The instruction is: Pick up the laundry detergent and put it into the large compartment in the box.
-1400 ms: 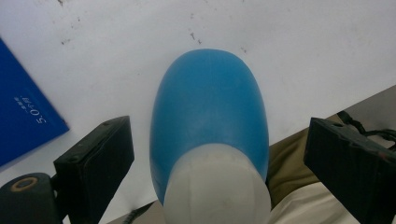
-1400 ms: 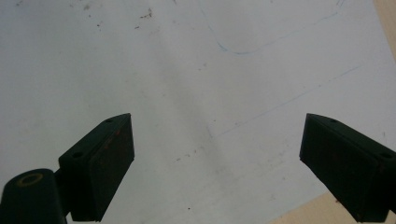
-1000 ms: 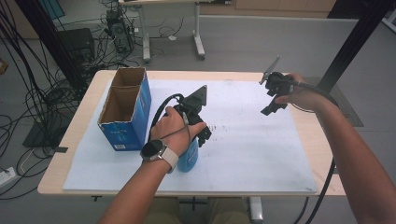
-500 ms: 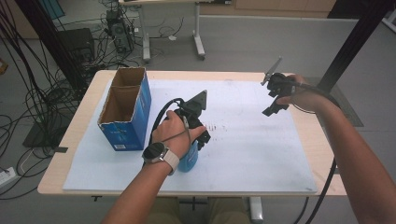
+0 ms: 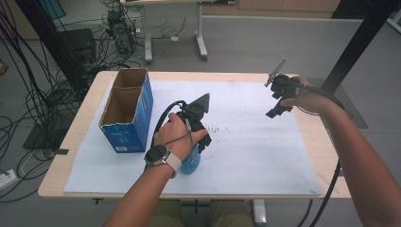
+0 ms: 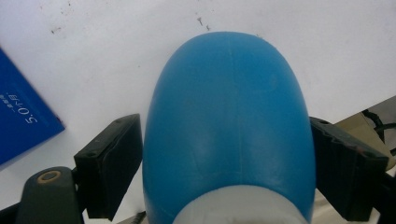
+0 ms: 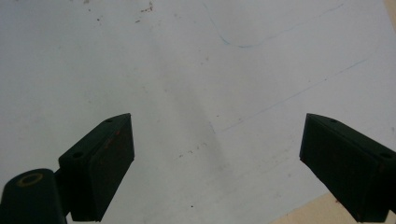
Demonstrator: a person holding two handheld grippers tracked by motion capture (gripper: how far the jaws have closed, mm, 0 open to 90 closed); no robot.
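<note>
A blue rounded object (image 6: 229,121) with a white band at its near end sits between the pads of my left gripper (image 6: 226,158). The jaws have just been closing, and both pads (image 6: 116,163) now touch its sides. In the high view the blue object (image 5: 190,163) stands on the white sheet under the left hand, with the left gripper (image 5: 197,141) pointing down over it. My right gripper (image 7: 217,154) is open with nothing between its jaws, over bare white sheet. In the high view the right gripper (image 5: 275,112) hovers at the far right of the table.
An open-topped blue cardboard box (image 5: 126,113) stands at the left of the table, and its corner (image 6: 23,121) lies close to the left jaw. A white sheet (image 5: 255,156) covers most of the wooden table (image 5: 326,156). Cables trail from both grippers.
The left hand has settled slightly lower and nearer over the blue object. The right hand has kept still.
</note>
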